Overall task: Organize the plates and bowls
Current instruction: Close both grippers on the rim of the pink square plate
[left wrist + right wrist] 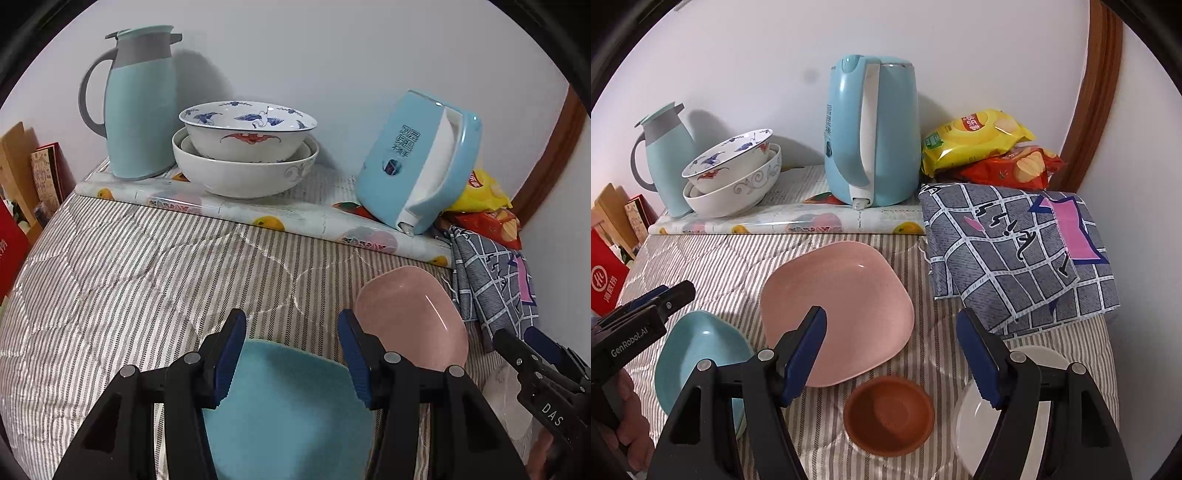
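porcelain crane bowl (248,129) nested in white bowl (243,175); both tools (291,354) (892,349) apart, empty

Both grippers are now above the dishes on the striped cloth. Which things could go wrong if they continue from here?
1. The blue plate and the pink plate lie on a soft, wrinkled striped cloth, so a rim may tilt or slip when pinched.
2. The left gripper and right gripper, both open, work close together and could bump each other.
3. The brown bowl sits right beside the pink plate; lifting one may knock the other.
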`<action>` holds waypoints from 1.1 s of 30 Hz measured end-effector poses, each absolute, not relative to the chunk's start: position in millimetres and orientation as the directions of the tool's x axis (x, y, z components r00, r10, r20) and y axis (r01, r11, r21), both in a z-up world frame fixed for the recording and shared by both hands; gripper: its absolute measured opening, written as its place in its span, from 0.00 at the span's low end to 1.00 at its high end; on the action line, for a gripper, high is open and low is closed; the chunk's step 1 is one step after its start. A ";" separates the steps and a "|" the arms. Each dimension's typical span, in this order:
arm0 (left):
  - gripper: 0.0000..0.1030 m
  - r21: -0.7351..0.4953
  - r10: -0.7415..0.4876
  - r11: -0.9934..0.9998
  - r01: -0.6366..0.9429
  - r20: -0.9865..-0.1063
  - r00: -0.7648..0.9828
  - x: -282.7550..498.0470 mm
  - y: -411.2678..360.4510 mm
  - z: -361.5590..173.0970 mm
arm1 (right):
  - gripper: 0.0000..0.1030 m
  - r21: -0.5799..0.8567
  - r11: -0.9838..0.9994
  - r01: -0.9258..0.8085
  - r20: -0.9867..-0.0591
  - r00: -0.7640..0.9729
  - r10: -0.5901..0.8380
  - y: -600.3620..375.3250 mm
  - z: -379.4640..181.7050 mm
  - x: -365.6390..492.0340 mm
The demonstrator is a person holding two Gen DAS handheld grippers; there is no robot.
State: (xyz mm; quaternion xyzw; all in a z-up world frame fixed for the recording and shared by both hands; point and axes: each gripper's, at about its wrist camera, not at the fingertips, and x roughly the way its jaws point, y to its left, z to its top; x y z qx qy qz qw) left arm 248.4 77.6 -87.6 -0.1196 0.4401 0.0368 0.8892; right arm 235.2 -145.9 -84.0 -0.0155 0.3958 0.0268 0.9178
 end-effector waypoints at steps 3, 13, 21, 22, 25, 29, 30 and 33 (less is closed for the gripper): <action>0.48 -0.184 -0.043 0.967 -0.174 -0.798 0.602 253.3 76.0 -92.5 | 0.68 0.004 0.998 -0.058 -0.728 0.684 0.043 -148.4 -86.4 239.6; 0.48 -0.206 -0.085 0.968 -0.145 -0.810 0.580 269.7 61.5 -106.5 | 0.50 0.012 0.998 -0.056 -0.758 0.651 0.046 -152.9 -104.2 259.0; 0.48 -0.207 -0.121 0.975 -0.087 -0.813 0.569 285.7 41.3 -113.7 | 0.40 0.020 0.998 -0.059 -0.789 0.612 0.052 -157.5 -117.9 275.8; 0.48 -0.206 -0.123 0.975 -0.084 -0.815 0.566 287.2 39.4 -114.8 | 0.39 0.021 0.998 -0.060 -0.792 0.608 0.053 -157.5 -119.4 277.3; 0.48 -0.204 -0.128 0.976 -0.078 -0.822 0.556 291.8 34.7 -119.8 | 0.37 0.030 0.998 -0.053 -0.804 0.593 0.055 -158.1 -125.4 282.3; 0.48 -0.200 -0.131 0.977 -0.070 -0.830 0.542 296.9 30.0 -125.7 | 0.32 0.029 0.998 -0.052 -0.820 0.570 0.053 -157.9 -133.0 288.5; 0.47 -0.196 -0.129 0.978 -0.068 -0.832 0.540 298.1 29.0 -126.8 | 0.32 0.034 0.998 -0.049 -0.823 0.565 0.055 -158.4 -134.6 289.8; 0.45 -0.194 -0.132 0.979 -0.062 -0.835 0.534 301.7 27.4 -129.9 | 0.31 0.041 0.998 -0.049 -0.833 0.550 0.061 -158.9 -139.7 294.4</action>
